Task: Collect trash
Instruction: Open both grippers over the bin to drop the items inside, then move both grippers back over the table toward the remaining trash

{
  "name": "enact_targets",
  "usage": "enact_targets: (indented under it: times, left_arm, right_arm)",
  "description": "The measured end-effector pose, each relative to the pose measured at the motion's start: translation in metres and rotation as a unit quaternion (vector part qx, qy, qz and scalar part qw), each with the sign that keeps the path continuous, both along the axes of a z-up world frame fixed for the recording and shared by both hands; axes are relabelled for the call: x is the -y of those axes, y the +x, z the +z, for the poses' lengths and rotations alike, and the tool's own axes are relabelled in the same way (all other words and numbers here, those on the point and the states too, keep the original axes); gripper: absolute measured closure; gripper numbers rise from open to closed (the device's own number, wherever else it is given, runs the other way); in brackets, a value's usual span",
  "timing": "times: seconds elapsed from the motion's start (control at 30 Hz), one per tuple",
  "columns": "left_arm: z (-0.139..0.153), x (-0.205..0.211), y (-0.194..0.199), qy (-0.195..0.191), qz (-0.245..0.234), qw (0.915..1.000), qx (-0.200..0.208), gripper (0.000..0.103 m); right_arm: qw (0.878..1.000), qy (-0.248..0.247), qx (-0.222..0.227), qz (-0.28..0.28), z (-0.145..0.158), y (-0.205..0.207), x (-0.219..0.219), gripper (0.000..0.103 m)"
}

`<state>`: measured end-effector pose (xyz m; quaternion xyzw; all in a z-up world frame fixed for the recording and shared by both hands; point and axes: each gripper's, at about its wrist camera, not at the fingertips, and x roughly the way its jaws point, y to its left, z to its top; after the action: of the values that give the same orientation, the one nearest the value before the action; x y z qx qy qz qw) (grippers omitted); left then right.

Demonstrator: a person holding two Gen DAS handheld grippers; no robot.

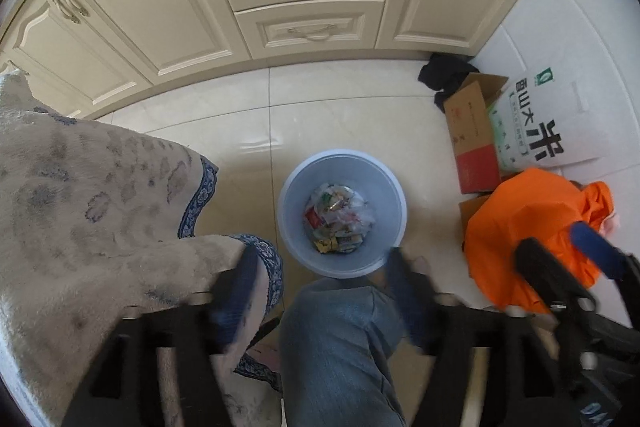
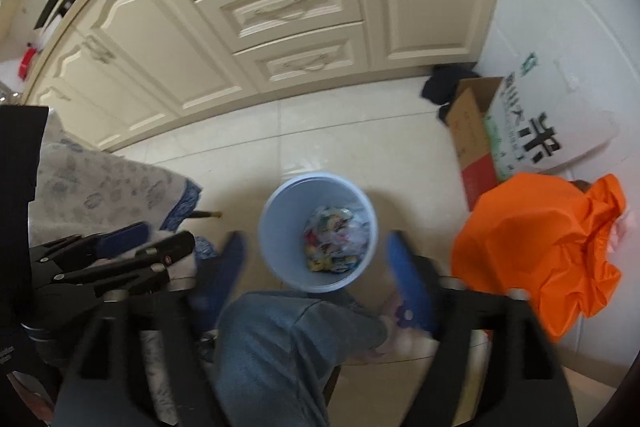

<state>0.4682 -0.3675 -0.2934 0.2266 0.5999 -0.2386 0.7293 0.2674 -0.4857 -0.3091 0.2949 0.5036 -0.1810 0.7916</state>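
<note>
Both grippers, left gripper (image 1: 320, 291) and right gripper (image 2: 316, 271), are hanging released and empty above the trash bin (image 1: 394, 187); drop step appears complete, next requiring locating further litter

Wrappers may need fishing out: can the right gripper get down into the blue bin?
Probably yes: the right gripper hangs open above the blue bin, whose mouth is uncovered. The person's knee sits beside it, not over it.

Against cream cabinets (image 1: 168, 7): right, a dark cloth (image 1: 444, 73), cardboard box (image 1: 472, 131), orange bag (image 1: 524, 227); left, patterned blanket (image 1: 92, 195).
</note>
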Motion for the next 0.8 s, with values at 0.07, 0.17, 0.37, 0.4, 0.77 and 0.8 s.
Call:
enact_targets:
  times: [0.07, 0.17, 0.37, 0.4, 0.77, 0.8]
  left_arm:
    - [-0.004, 0.0, 0.0, 0.007, 0.004, 1.0, 0.002, 0.033]
    - [-0.008, 0.003, 0.0, 0.009, 0.008, 0.9999, -0.005, 0.032]
    - [-0.007, 0.0, -0.005, 0.011, 0.003, 0.9999, -0.004, 0.032]
    - [-0.005, -0.003, -0.006, 0.01, 0.003, 0.9999, -0.005, 0.032]
    - [0.017, -0.02, -0.01, -0.001, 0.007, 1.0, 0.002, 0.032]
    - [0.02, -0.021, -0.011, -0.003, 0.006, 1.0, 0.002, 0.032]
  right_arm:
    - [1.0, -0.005, -0.001, -0.003, 0.002, -0.003, 0.002, 0.014]
    - [1.0, -0.012, -0.002, -0.014, 0.005, -0.008, 0.007, 0.012]
    - [1.0, -0.02, -0.003, -0.012, 0.009, -0.009, 0.006, 0.012]
    - [1.0, -0.019, -0.003, -0.011, 0.009, -0.008, 0.005, 0.012]
    - [1.0, -0.03, -0.005, -0.009, 0.017, -0.007, -0.003, 0.012]
    - [0.999, -0.031, -0.005, -0.012, 0.018, -0.008, -0.003, 0.012]
